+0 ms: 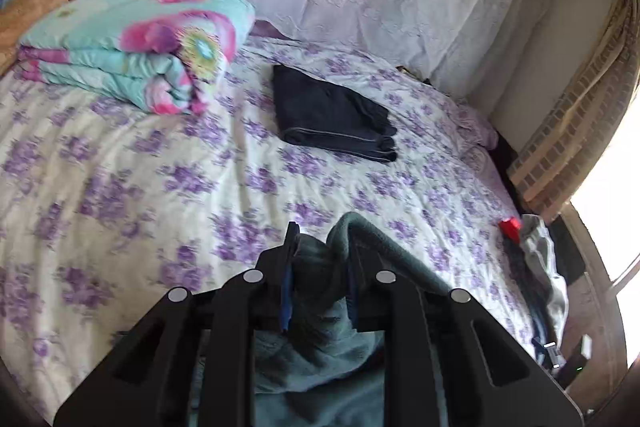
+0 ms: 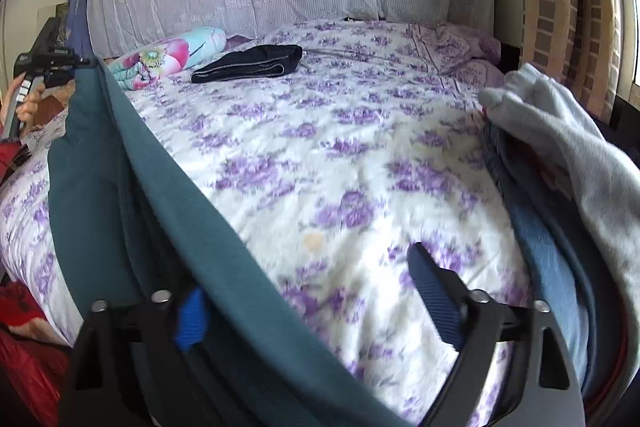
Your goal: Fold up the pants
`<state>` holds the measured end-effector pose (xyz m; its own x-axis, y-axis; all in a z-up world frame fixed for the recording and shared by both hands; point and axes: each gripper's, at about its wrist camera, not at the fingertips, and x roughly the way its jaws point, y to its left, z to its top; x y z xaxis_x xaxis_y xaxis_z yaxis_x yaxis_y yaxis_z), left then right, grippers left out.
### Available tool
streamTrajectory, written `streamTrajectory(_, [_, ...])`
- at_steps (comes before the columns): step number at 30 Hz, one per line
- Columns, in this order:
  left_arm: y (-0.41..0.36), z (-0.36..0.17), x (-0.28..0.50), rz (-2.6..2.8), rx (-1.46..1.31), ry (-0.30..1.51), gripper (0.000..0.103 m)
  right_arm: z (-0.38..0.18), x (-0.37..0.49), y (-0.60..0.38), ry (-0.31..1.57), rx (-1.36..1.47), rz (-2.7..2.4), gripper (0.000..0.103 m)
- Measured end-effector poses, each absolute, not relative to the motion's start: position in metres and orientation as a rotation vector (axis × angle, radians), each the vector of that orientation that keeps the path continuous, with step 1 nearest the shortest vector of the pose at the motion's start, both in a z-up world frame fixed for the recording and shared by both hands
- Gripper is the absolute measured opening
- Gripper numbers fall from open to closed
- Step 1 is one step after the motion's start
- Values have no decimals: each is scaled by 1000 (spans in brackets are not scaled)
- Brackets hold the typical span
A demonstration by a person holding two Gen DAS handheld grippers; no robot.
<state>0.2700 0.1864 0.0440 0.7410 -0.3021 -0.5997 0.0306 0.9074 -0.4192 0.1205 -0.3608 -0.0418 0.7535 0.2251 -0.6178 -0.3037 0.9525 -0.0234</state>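
Note:
Teal pants (image 1: 320, 347) hang bunched between the fingers of my left gripper (image 1: 318, 267), which is shut on the fabric above the floral bed. In the right wrist view the same teal pants (image 2: 192, 211) stretch from the left gripper (image 2: 52, 67) at the far left, held by a hand, down across the lower left. My right gripper (image 2: 308, 291) stands open, its jaws wide apart; the teal cloth drapes over its left finger (image 2: 192, 315), and its right finger (image 2: 436, 299) is bare.
The bed (image 1: 120, 167) has a purple-flowered sheet. Folded dark pants (image 1: 332, 115) lie near the pillows, also in the right wrist view (image 2: 248, 65). A folded floral blanket (image 1: 136, 47) sits at the left. A pile of grey and blue clothes (image 2: 560, 167) lies at the right edge.

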Motion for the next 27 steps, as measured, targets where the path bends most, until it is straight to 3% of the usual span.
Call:
streamTrajectory(3, [194, 37, 271, -166, -426, 724, 19, -46, 129, -351, 727, -179, 316, 89])
streamTrajectory(6, [208, 34, 264, -145, -473, 715, 19, -59, 126, -342, 808, -250, 343, 50])
streamTrajectory(7, [214, 36, 262, -146, -492, 706, 19, -58, 121, -346, 801, -236, 339, 44])
streamTrajectory(12, [250, 69, 229, -64, -540, 606, 19, -26, 119, -364, 717, -212, 275, 32])
streamTrajectory(13, [262, 79, 218, -27, -547, 573, 19, -16, 130, -363, 701, -209, 269, 22])
streamTrajectory(16, [295, 99, 195, 21, -555, 539, 19, 7, 169, -350, 658, -222, 288, 11])
streamTrajectory(19, [310, 99, 194, 108, -521, 582, 19, 27, 236, -322, 623, -239, 313, 6])
streamTrajectory(24, [320, 71, 243, 148, -529, 685, 20, 13, 371, -287, 795, -260, 275, 10])
streamTrajectory(25, [321, 61, 262, 165, -528, 713, 20, 4, 397, -284, 845, -267, 249, 41])
streamTrajectory(27, [324, 37, 291, 198, -532, 757, 20, -7, 421, -283, 873, -290, 156, 71])
